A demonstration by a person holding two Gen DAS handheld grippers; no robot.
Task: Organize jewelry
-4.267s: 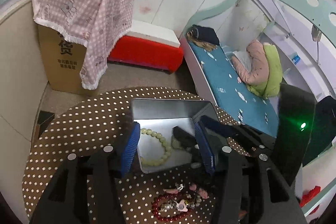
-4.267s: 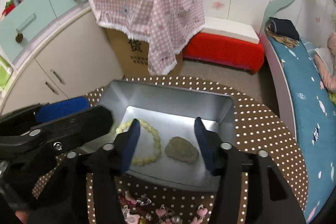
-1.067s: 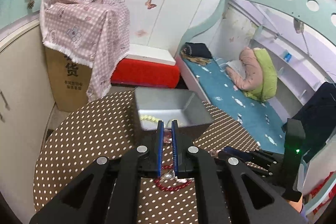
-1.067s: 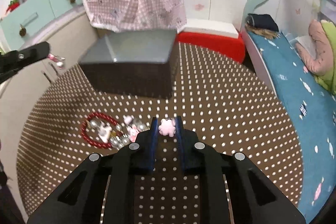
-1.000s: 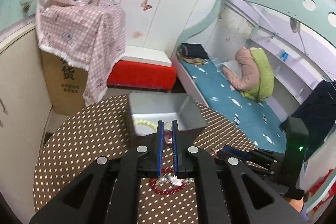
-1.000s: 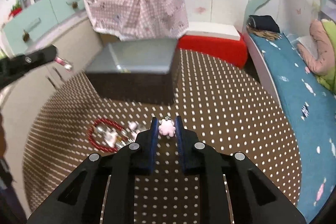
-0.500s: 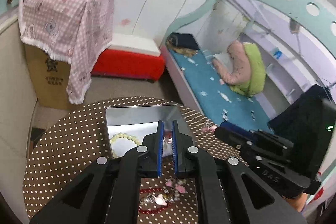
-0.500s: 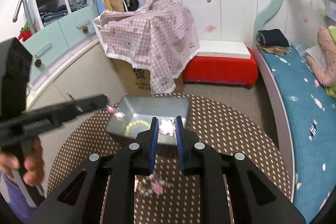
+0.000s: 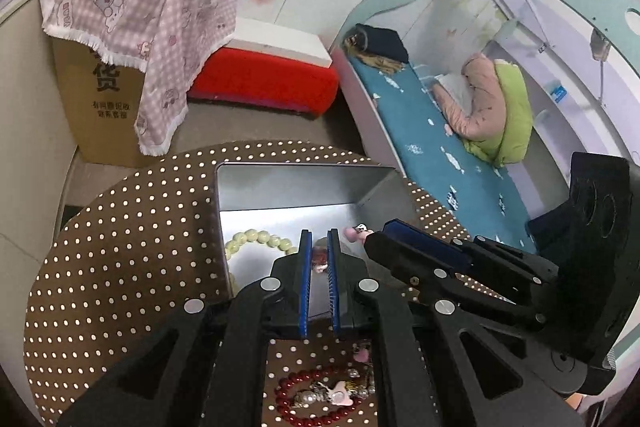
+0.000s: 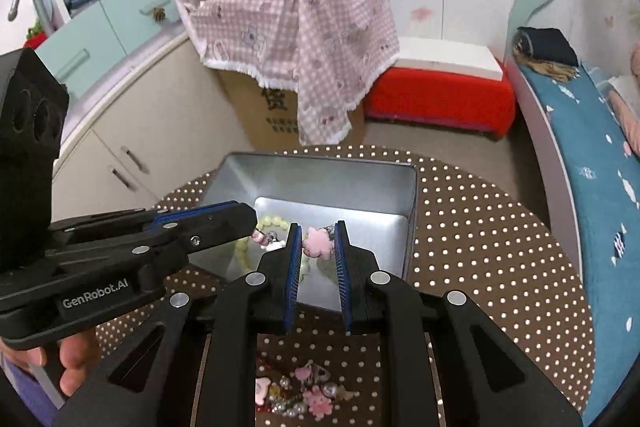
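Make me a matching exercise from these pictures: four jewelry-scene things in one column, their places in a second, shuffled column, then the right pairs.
Things
1. pink flower charm
2. pale green bead bracelet
3. red bead bracelet
4. pink checked cloth

Places
A. draped over the cardboard box
B. on the dotted table, outside the tin
C. between the right gripper fingers
D. on the floor of the metal tin

Pairs: 1-C, 2-D, 3-B, 4-A

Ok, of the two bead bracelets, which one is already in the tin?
The pale green bead bracelet: it lies on the floor of the metal tin. The red bead bracelet is outside it, on the dotted tablecloth among loose charms.
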